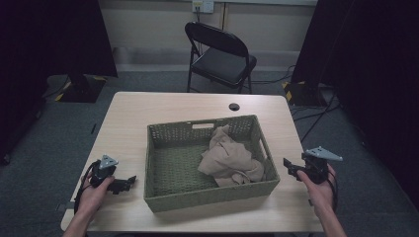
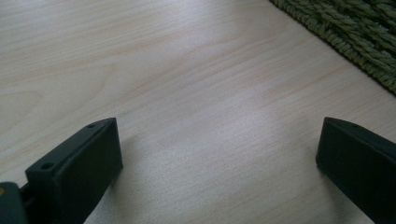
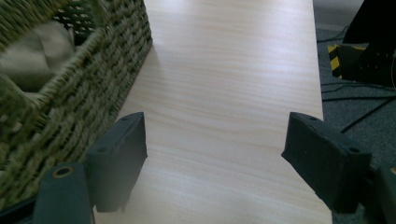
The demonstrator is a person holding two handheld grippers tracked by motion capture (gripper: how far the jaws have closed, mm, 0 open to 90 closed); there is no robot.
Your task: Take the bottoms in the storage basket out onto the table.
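Resting on a pale wooden table (image 1: 148, 106), one green woven basket (image 1: 163, 197) sits at the centre and serves as the landmark. One crumpled beige cloth (image 1: 230, 158) lies inside the basket, heaped toward its far right corner. Two hands flank the basket. The left hand (image 1: 94, 190) lies low on the table just left of the basket's near corner, its left gripper (image 1: 129, 181) pointing toward the basket wall. The right hand (image 1: 318, 185) is raised just right of the basket, its right gripper (image 1: 289, 167) aimed at the right wall.

The left gripper view shows its jaws wide apart over bare wood, with a strip of basket weave in the upper right. The right gripper view shows jaws standing apart, nothing between them, the basket wall beside one jaw and, somewhat blurred, what seems to be the cloth inside. One black folding chair (image 1: 222, 54) stands beyond the basket.
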